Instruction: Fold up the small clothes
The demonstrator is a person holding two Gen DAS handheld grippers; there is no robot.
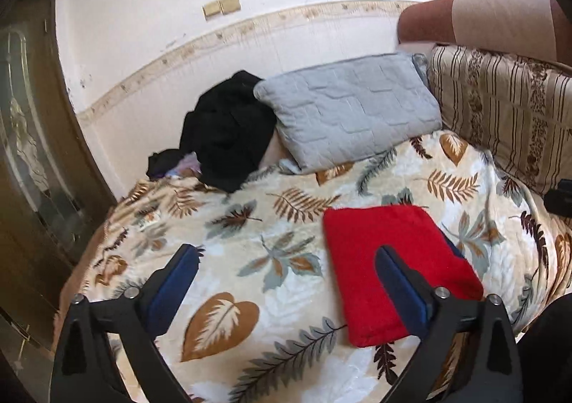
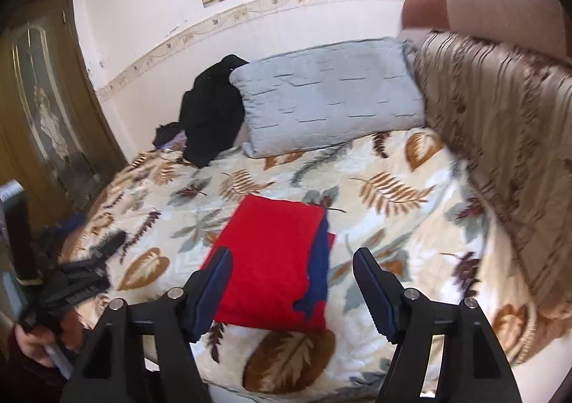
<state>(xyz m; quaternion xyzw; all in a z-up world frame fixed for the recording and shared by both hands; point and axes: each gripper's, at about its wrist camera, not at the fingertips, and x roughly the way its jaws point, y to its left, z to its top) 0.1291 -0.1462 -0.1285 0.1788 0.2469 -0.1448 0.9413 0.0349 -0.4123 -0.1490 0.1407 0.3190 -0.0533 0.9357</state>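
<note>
A folded red garment [image 1: 386,260] with a blue edge lies flat on the leaf-patterned blanket [image 1: 250,224]. It also shows in the right wrist view [image 2: 271,260], with its blue layer [image 2: 318,274] along the right side. My left gripper [image 1: 286,253] is open and empty above the blanket, its right finger over the garment's near edge. It appears at the left of the right wrist view [image 2: 107,245], blurred. My right gripper [image 2: 291,256] is open and empty, hovering over the garment's near end.
A grey quilted pillow [image 1: 350,110] and a pile of black clothes [image 1: 225,131] lie at the head of the bed by the wall. A striped folded blanket [image 1: 507,106] is at the right. A wooden door [image 1: 32,153] stands at the left.
</note>
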